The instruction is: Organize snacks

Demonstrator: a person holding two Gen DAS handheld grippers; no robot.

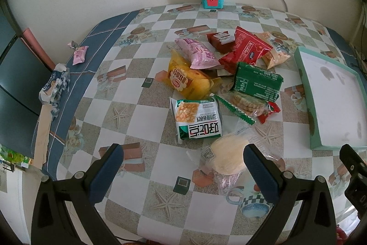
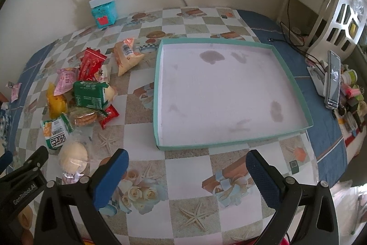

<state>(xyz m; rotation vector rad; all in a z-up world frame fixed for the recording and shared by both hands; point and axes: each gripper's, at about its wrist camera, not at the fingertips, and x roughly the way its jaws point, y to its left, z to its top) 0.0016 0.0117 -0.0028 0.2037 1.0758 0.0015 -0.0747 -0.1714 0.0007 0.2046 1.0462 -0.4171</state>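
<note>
Clear-wrapped round cake [image 1: 228, 159] sits partly hidden behind the spread left gripper [image 1: 183, 167]; right gripper [image 2: 187, 172] gapes, bases cropped.

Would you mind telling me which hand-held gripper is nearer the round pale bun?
Left: the bun sits just inside its right finger. Right is beside it, facing the tray.

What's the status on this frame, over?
Left gripper open, right gripper open, both empty. Snack pile loose on table; teal tray empty. Nothing blocking.
</note>
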